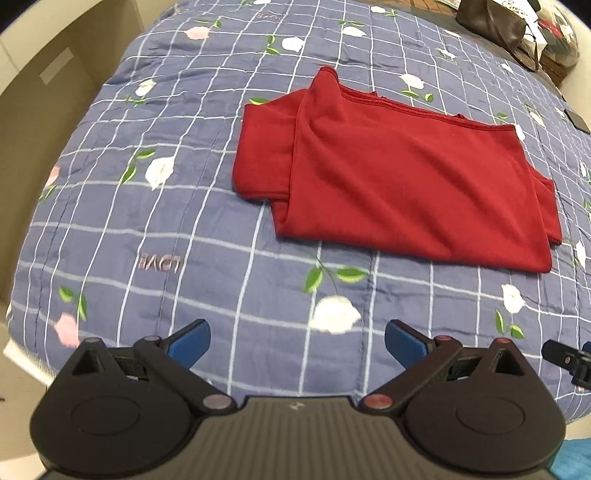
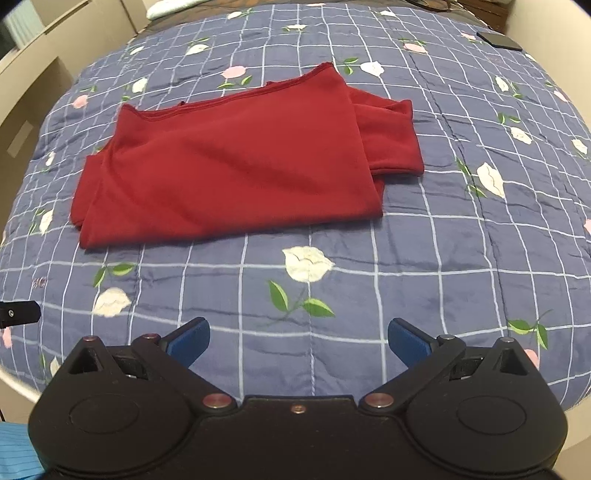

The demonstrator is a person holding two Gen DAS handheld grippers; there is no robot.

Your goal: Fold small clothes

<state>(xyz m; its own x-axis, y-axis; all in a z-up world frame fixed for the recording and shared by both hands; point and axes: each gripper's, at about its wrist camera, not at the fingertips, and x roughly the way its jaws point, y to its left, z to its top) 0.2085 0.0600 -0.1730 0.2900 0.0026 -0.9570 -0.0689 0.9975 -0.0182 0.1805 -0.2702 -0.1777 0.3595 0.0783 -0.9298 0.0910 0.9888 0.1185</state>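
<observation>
Left wrist view: the red knit garment [image 1: 399, 173] is laid flat on the blue quilted bedspread with white grid lines and flower print [image 1: 155, 229], already folded over once, with a sleeve end sticking out at its left side. It sits mid-bed, well clear of both tools, so either side can be reached. The left gripper [image 1: 297, 345] is held back near the bed's front edge, jaws spread wide, nothing pinched. In the right wrist view the right gripper [image 2: 298, 343] is held likewise, jaws spread and empty. Judged from this, a fold is done and both tools are backed off for a fresh grip or release. A brown leather bag [image 1: 495, 26] and a dark flat phone-like slab [image 2: 498, 40] are parked at the far edge, out of the working area.
</observation>
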